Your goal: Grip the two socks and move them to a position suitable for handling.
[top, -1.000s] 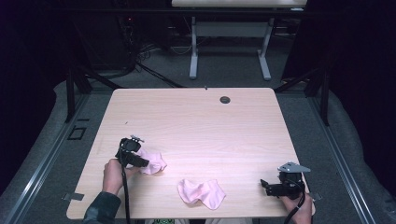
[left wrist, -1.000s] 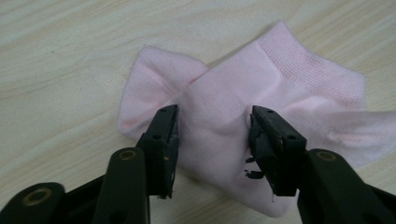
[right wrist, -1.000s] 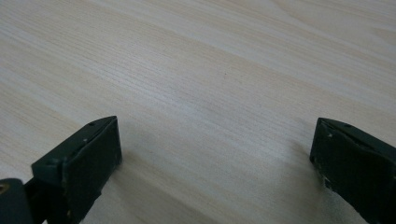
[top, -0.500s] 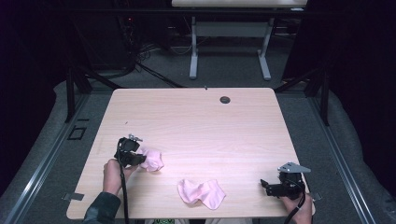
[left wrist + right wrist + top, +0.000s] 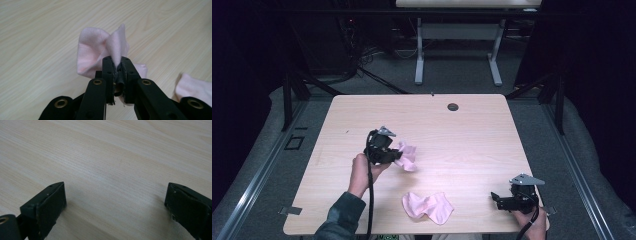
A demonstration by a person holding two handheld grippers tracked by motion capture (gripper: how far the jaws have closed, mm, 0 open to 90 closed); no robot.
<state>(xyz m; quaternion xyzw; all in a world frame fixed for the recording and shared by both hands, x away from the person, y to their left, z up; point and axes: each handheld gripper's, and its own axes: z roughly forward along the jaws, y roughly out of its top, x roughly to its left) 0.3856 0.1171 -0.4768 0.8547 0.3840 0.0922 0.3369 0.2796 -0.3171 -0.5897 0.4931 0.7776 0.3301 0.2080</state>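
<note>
Clamped tight on a fold of pink cloth (image 5: 100,48) in the left gripper view, jaws nearly meeting, with the fabric bunched and fanning up and outward past the tips. Lifted clear of the wooden table (image 5: 472,135), judging by the left gripper view, where the cloth hangs free from the jaws over bare wood grain. Seen from the high view as the left gripper (image 5: 398,156), held by a hand (image 5: 361,170) with a dark sleeve, with the held pink cloth (image 5: 408,155) spilling from its tips toward the table's middle.

Spread wide in the right gripper view, the jaws of the right gripper (image 5: 116,205) standing well apart with nothing between them but plain wood. Placed near the table's near right corner in the high view, right gripper (image 5: 495,197) low over the surface, grey three-cornered plate on top, cable trailing back toward the edge.

Lying crumpled on the table near its near edge, between the two grippers, a second pink cloth (image 5: 428,207); caught at the lower right of the left gripper view as a pale pink corner (image 5: 193,86).

Toward the table's far edge, a small dark round cable hole (image 5: 453,106). Beyond the table, white desk legs (image 5: 419,55) on grey floor.

No containers on the table; no readable writing or labels anywhere.
</note>
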